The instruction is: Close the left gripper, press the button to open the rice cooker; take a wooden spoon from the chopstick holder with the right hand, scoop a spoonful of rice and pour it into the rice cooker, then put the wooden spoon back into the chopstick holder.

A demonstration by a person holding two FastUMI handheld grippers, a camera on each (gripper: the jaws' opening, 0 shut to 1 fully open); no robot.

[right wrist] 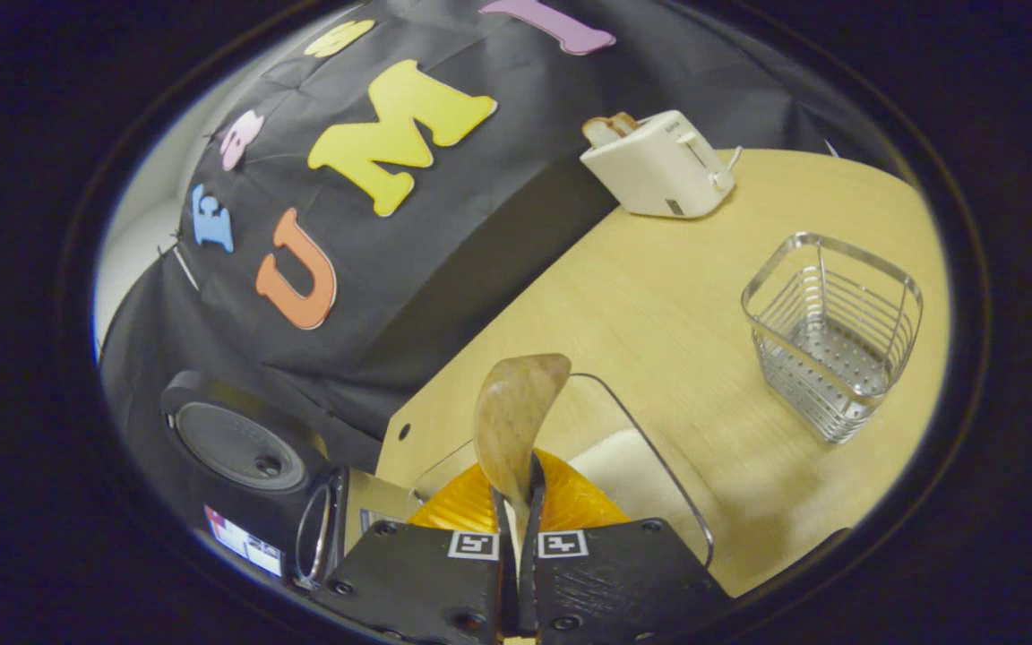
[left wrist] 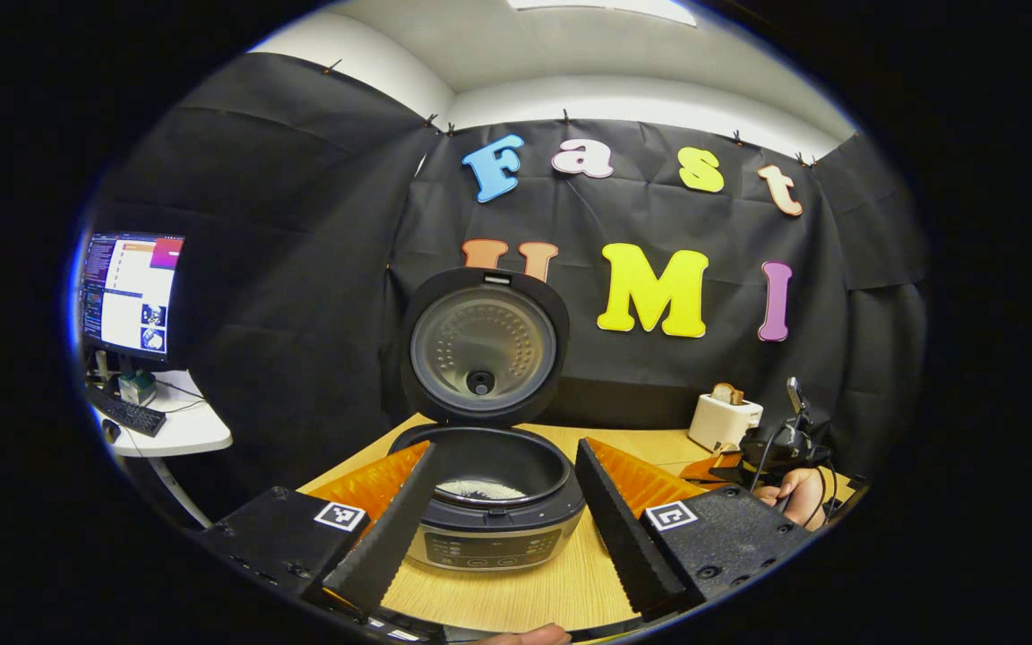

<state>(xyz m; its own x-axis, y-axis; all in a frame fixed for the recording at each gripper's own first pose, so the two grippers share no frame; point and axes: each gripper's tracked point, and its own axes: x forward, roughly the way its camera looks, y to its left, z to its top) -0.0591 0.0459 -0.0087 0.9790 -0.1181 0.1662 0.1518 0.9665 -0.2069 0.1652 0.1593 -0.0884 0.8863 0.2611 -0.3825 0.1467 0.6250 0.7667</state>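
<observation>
The rice cooker (left wrist: 489, 502) stands on the tabletop (left wrist: 525, 587) near its back edge, just ahead of the left gripper (left wrist: 503, 520). Its lid (left wrist: 483, 345) is raised upright, so the button-press step reads as complete. A thin layer of rice (left wrist: 480, 490) lies in the bottom of the inner pot. The left gripper's 2 fingers stand wide apart, one on each side of the cooker front, touching nothing.

The right gripper (right wrist: 516, 502) has its 2 fingers drawn narrow and clamped on the handle of the wooden spoon (right wrist: 516, 421). The spoon bowl points forward and up, and no rice can be seen on the face that shows. It hangs over a clear container (right wrist: 650, 484) of white rice near the front edge of the tabletop. The chopstick holder (right wrist: 829, 336), a wire basket, stands toward the right edge with nothing in it. A toaster (right wrist: 659, 166) sits at the back edge.

Status, as judged:
1. Done: lid opened; spoon taken from the holder.
2. Uncertain: whether a scoop has already gone into the pot.
3. Left: return the spoon to the holder, and scoop and pour if not yet done.
</observation>
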